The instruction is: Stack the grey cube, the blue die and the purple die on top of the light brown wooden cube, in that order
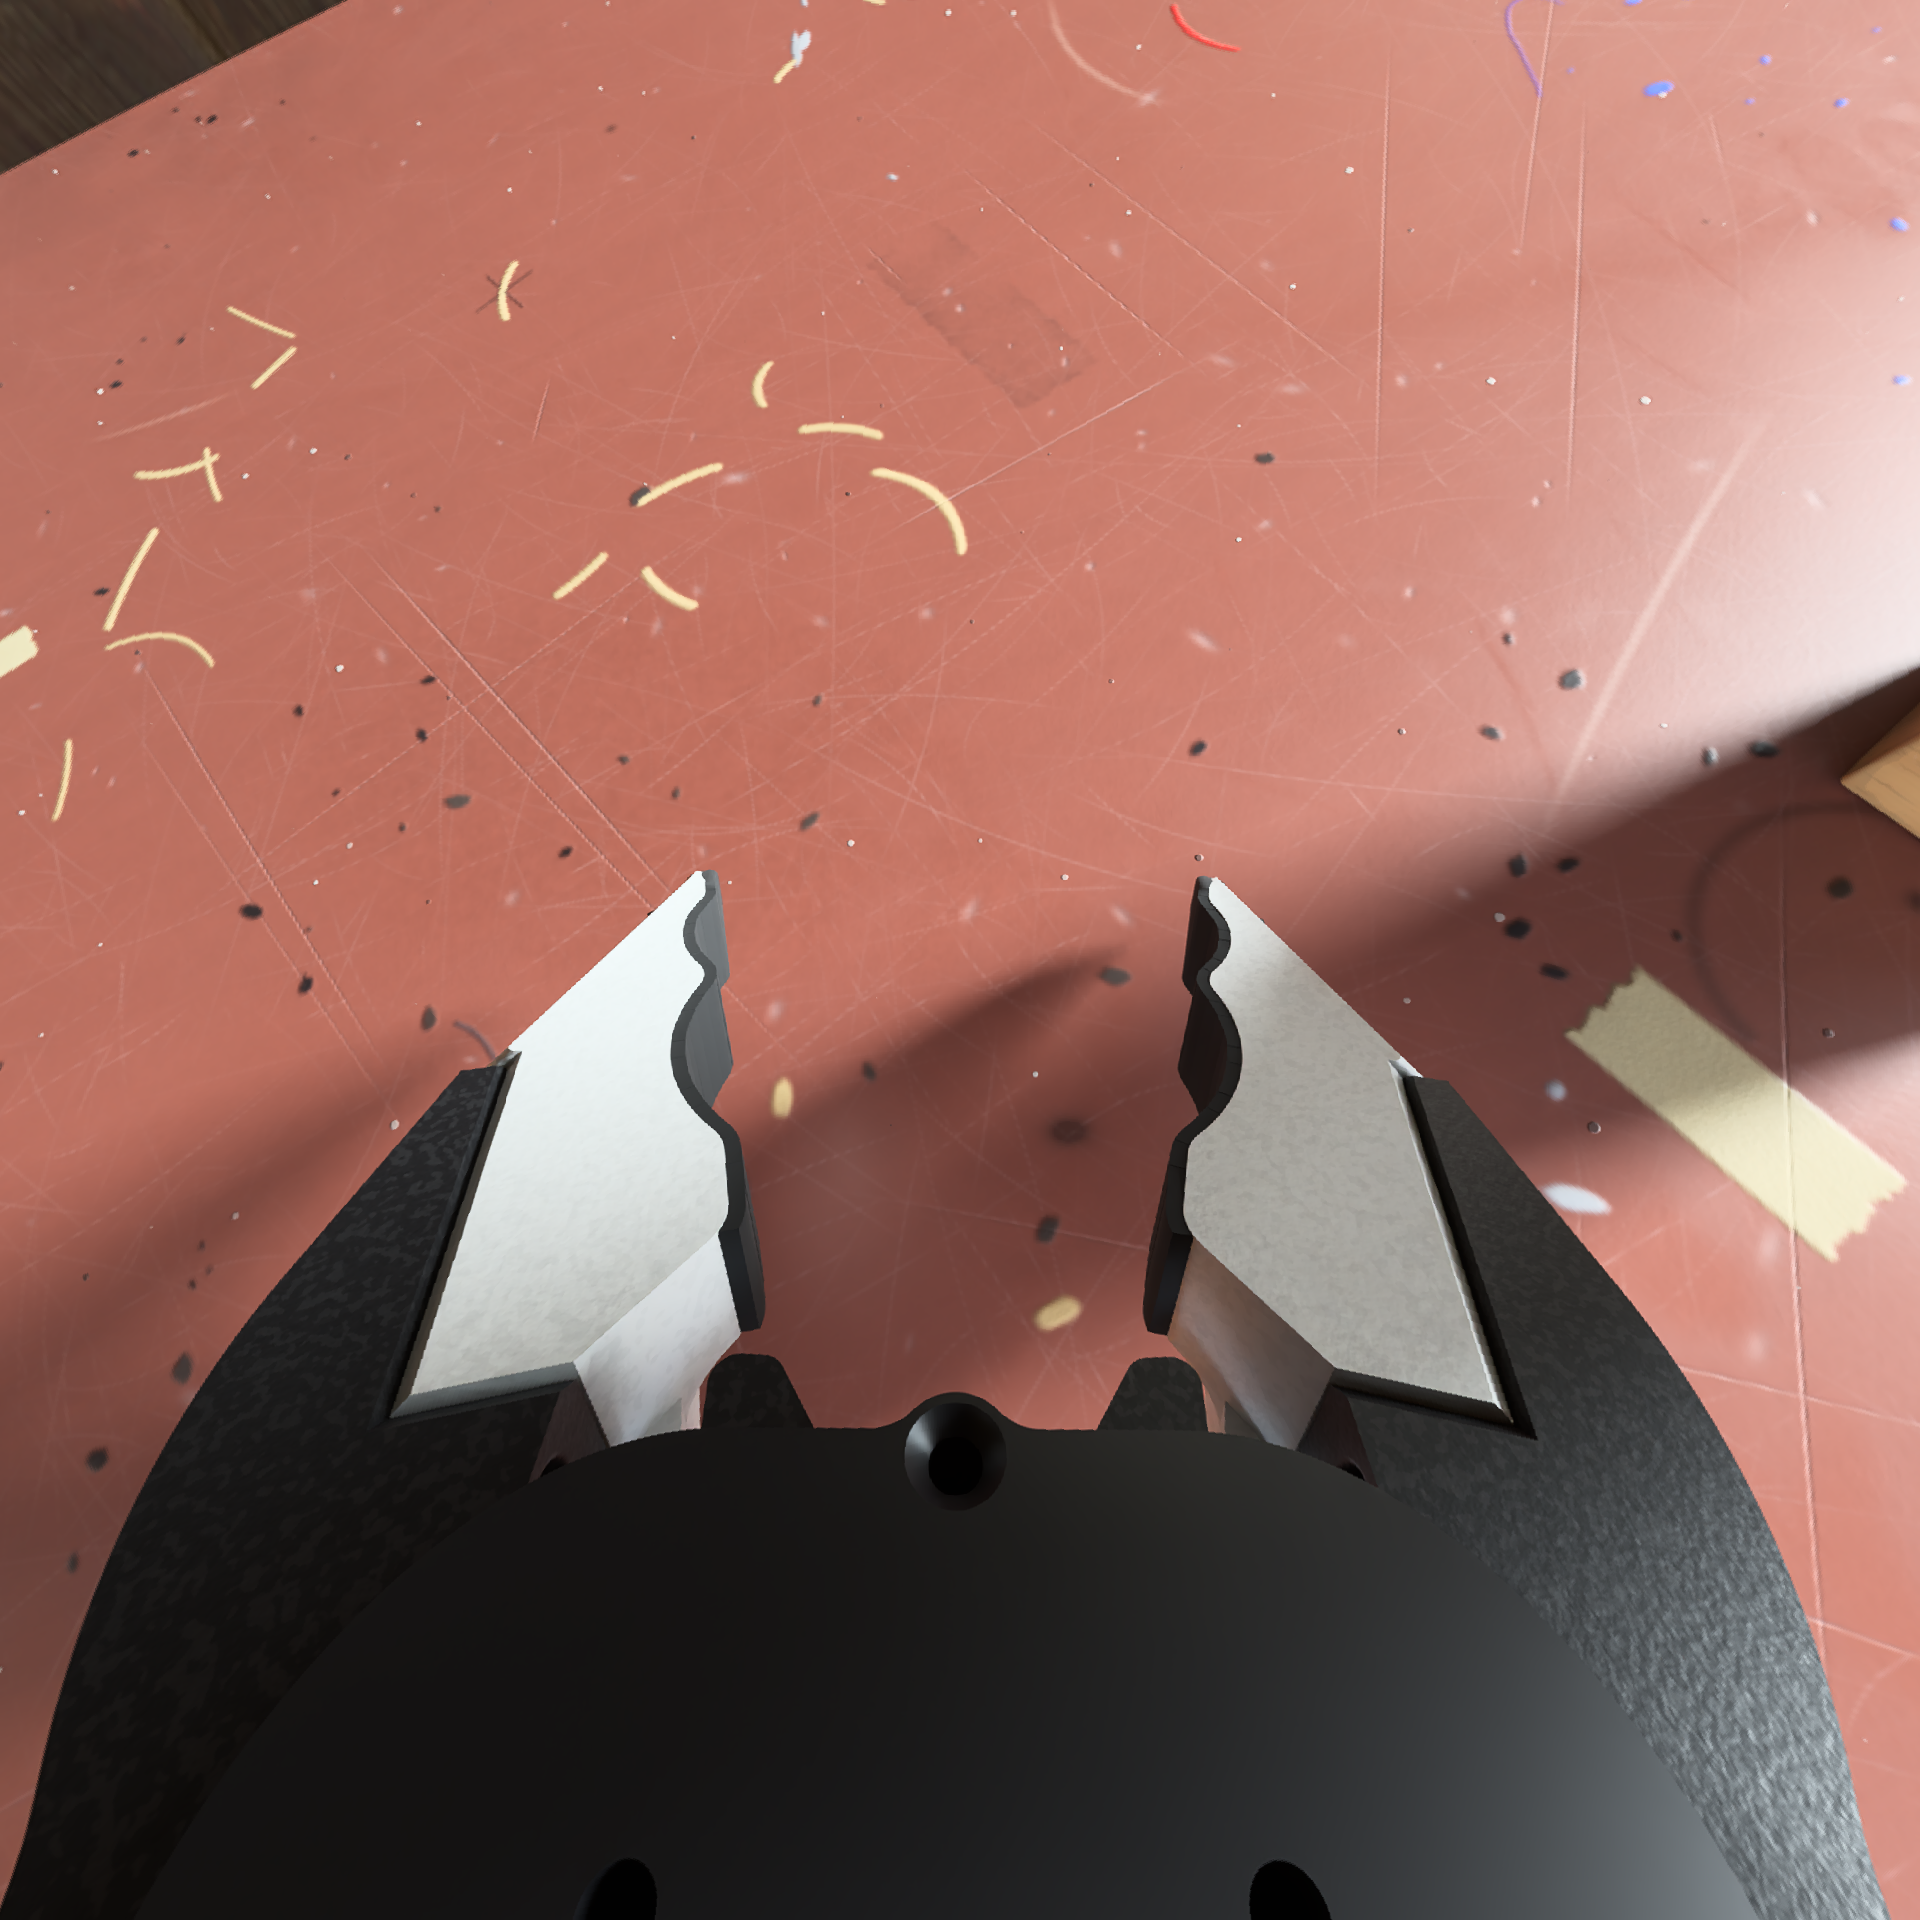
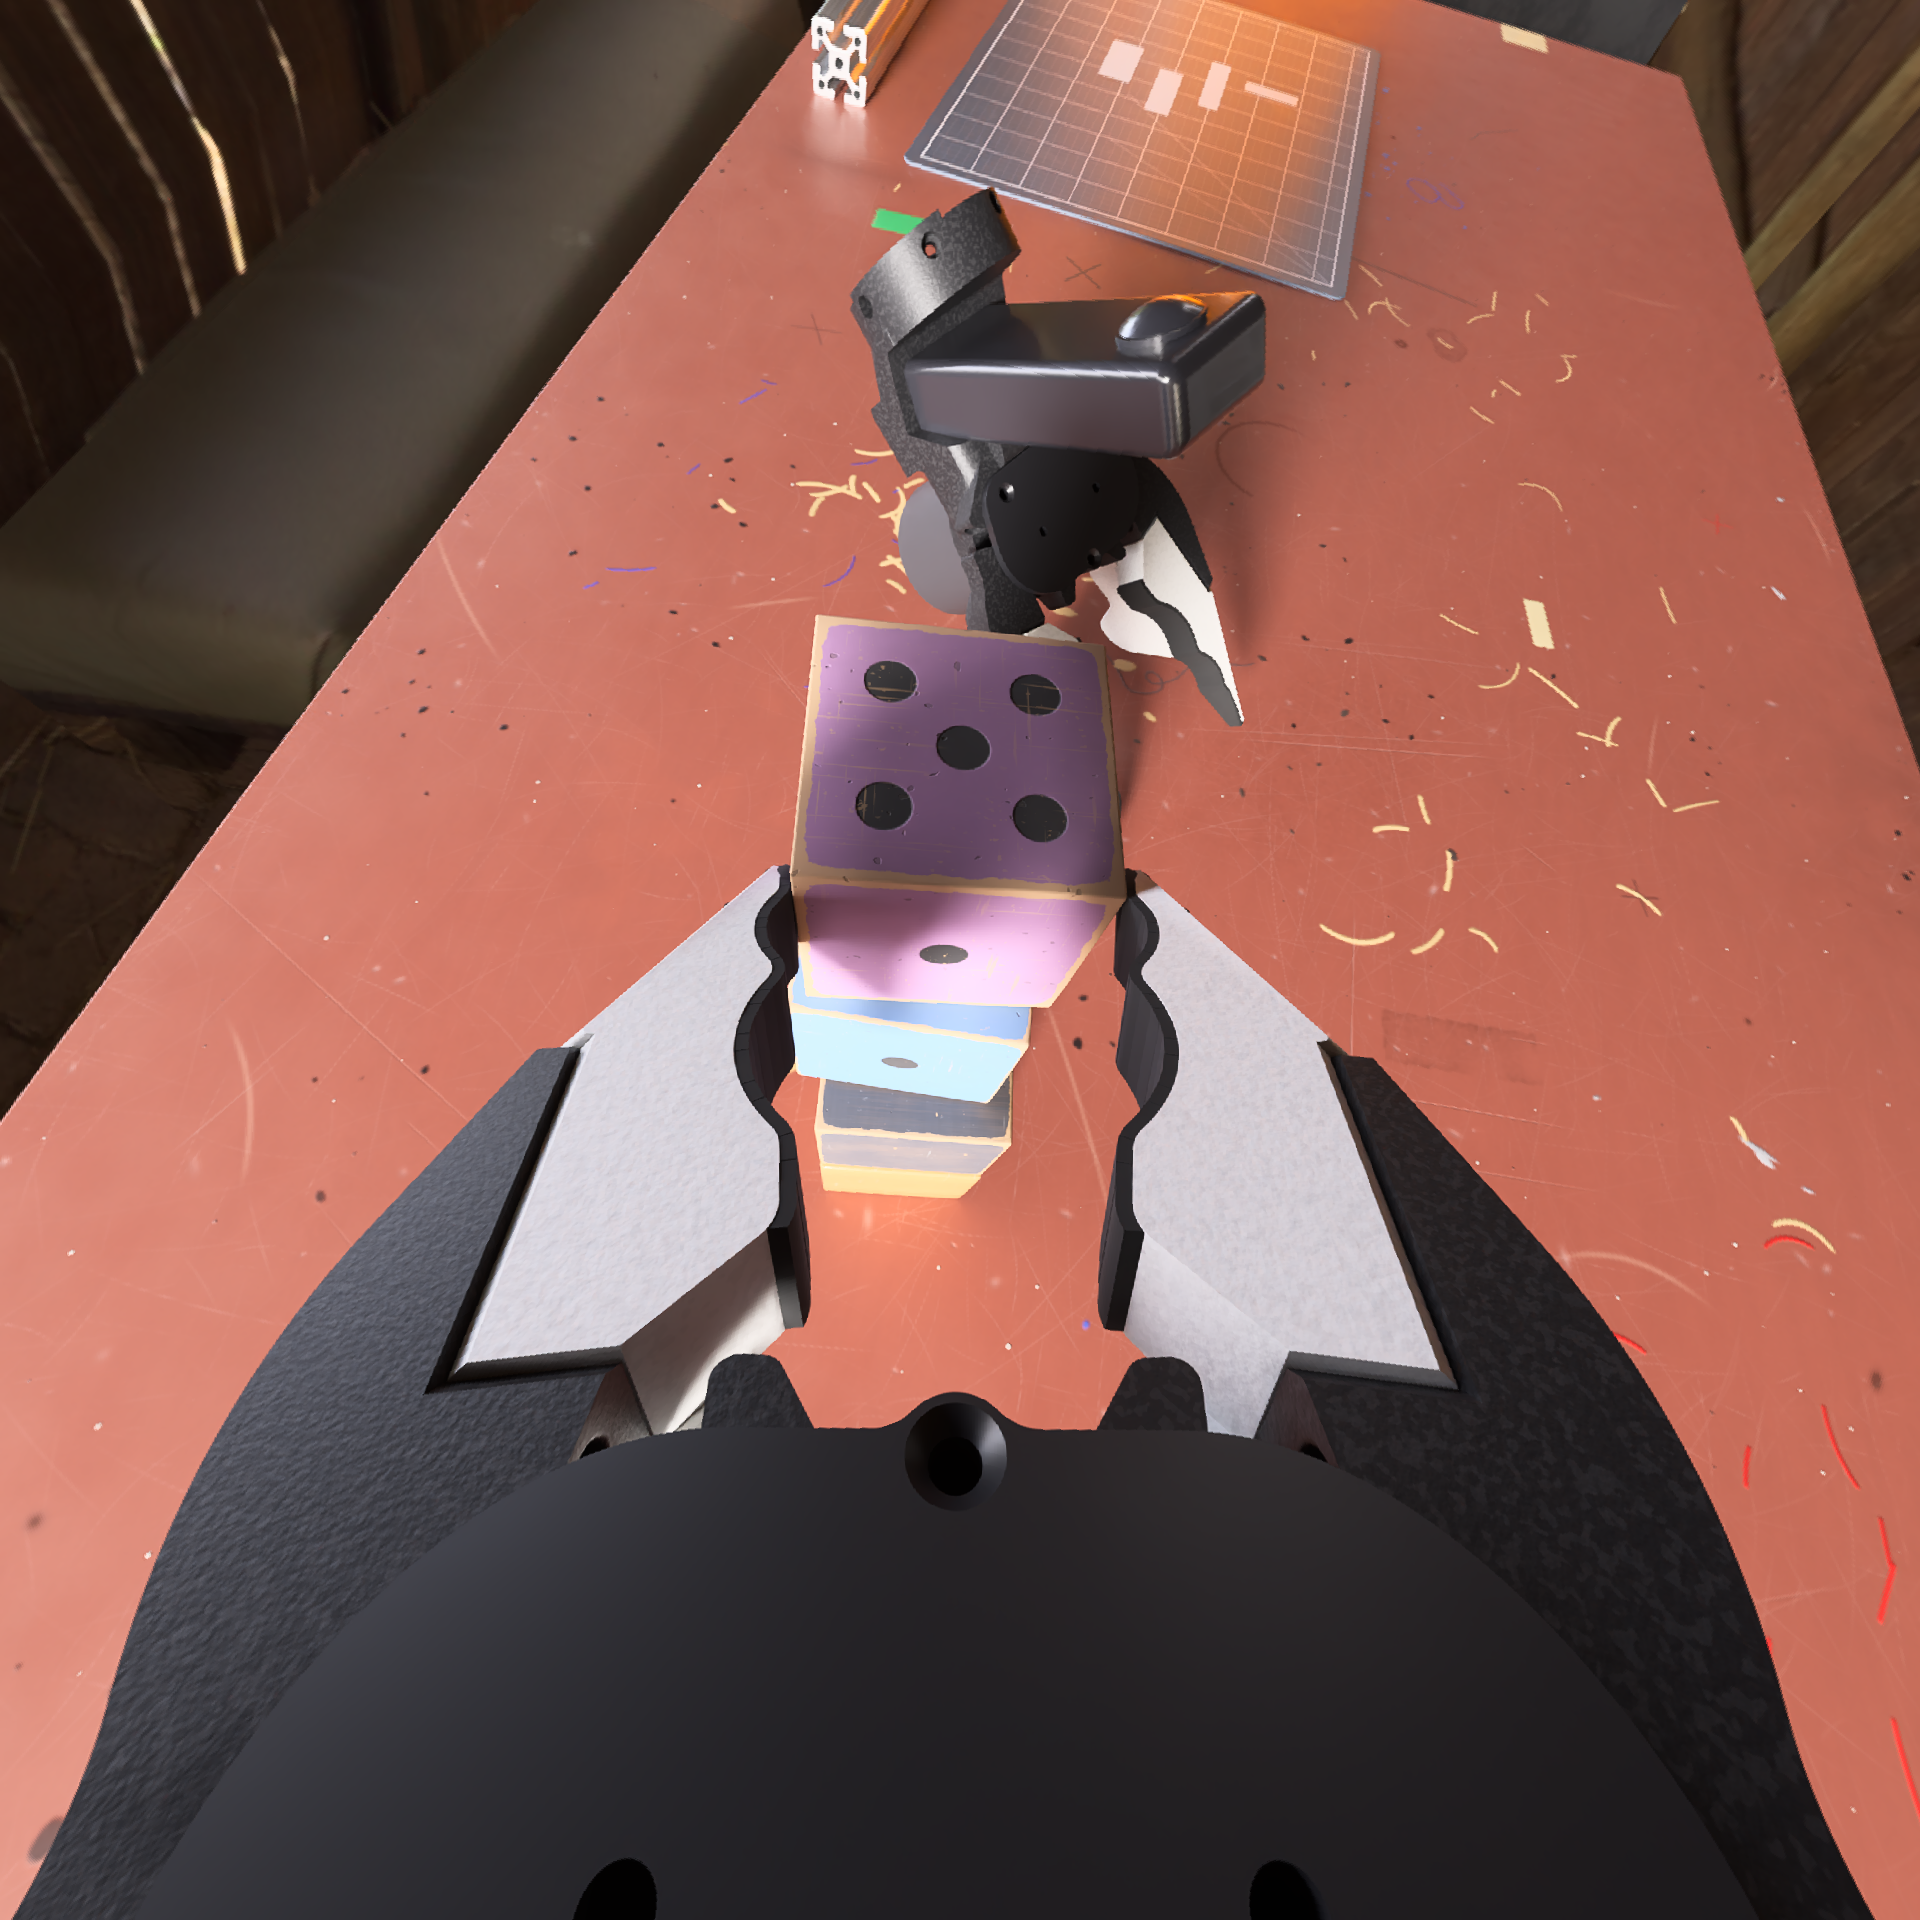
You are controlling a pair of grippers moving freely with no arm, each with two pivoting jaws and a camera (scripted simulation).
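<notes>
In the right wrist view a stack stands on the red table (image 2: 416, 831). The light brown wooden cube (image 2: 899, 1174) is at the bottom, with the grey cube (image 2: 914, 1112), the blue die (image 2: 904, 1060) and the purple die (image 2: 956, 758) above it. My right gripper (image 2: 961, 883) is closed on the sides of the purple die, which rests on the blue die. My left gripper (image 1: 956, 883) is open and empty above bare table. It also shows in the right wrist view (image 2: 1184, 644), just beyond the stack. A corner of the wooden cube (image 1: 1891, 779) shows at the right edge of the left wrist view.
A grey grid mat (image 2: 1143, 135) and an aluminium bar (image 2: 842, 62) lie at the far end of the table. A strip of tan tape (image 1: 1735, 1112) lies right of my left gripper. The table's left edge drops to a dark bench (image 2: 260, 416).
</notes>
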